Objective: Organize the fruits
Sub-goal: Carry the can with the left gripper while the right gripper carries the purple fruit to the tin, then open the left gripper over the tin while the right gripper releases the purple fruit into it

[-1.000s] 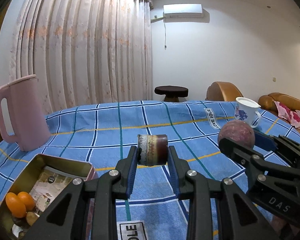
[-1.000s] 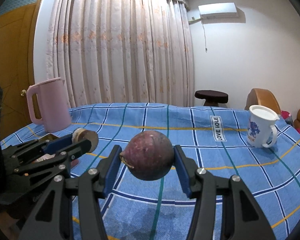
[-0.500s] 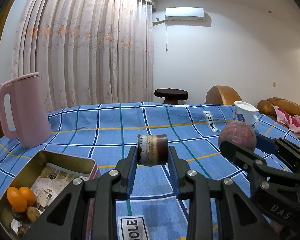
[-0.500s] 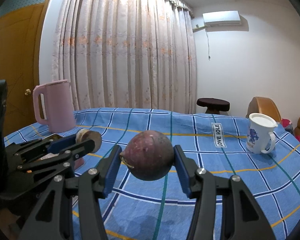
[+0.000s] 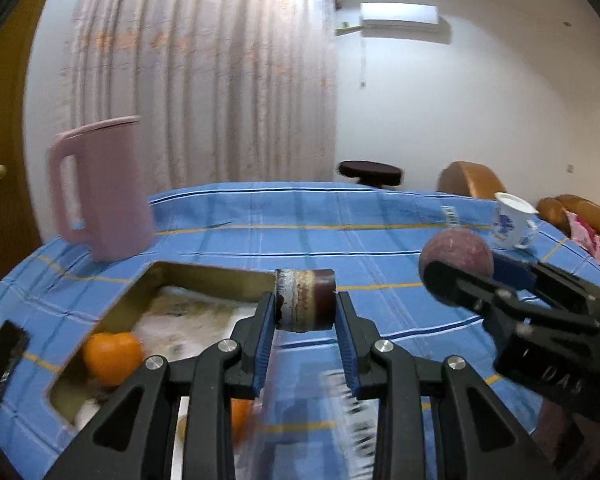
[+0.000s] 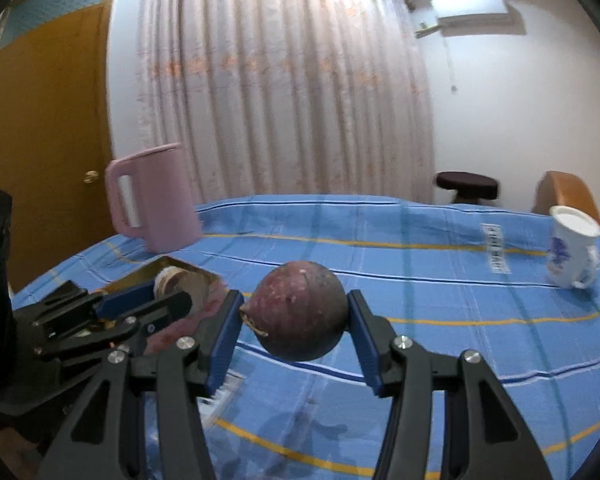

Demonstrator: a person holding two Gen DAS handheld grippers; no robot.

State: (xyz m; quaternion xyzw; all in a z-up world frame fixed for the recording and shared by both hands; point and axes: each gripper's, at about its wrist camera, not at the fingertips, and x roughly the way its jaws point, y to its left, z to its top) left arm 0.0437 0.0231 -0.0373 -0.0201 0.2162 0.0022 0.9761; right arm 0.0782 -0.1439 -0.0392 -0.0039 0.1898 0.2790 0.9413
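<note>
Blue tablecloth (image 6: 440,280); round, perhaps mottled purple fruit (image 6: 300,316)

Your wrist cameras sit low over the table (image 5: 380,216), facing the curtain (image 6: 280,80) at 12 o'clock (both share it).

We take the tin (image 5: 204,276) as landmark on the table (image 5: 340,220): oranges (image 5: 112,356) in its near-left corner, jug (image 5: 104,188) behind it to the left, mug (image 5: 514,222) far right and behind, stool (image 5: 370,170) beyond the table behind it.
</note>
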